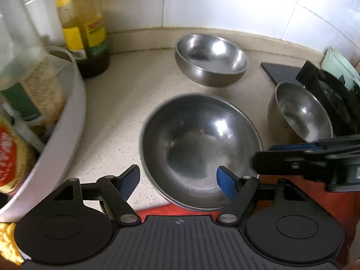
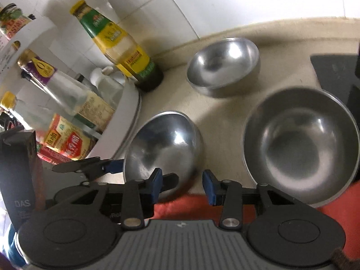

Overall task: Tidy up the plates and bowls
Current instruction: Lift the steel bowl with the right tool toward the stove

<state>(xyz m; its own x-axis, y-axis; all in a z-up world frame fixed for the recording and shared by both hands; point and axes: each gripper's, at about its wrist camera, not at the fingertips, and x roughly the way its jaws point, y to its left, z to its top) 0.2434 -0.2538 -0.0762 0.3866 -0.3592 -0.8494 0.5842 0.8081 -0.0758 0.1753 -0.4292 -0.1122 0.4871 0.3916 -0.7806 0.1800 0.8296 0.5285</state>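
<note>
On the counter (image 1: pixel 117 112) the near bowl (image 1: pixel 200 150) sits at the front edge, with the far bowl (image 1: pixel 211 59) behind it by the wall. Right of the near bowl lies the side bowl (image 1: pixel 299 112), tilted against the stove (image 1: pixel 333 99). Left stands a round rack (image 1: pixel 67 121) with bottles in it, and behind the rack, in the corner, an oil bottle (image 1: pixel 83 24).

Right gripper (image 2: pixel 181 185) open above the counter (image 2: pixel 225 117), three shiny metal bowls, one far back (image 2: pixel 222 66), one tipped bowl (image 2: pixel 164 148) near its left finger, big bowl (image 2: pixel 301 146) right, yellow-label bottle (image 2: pixel 119 45) behind
</note>
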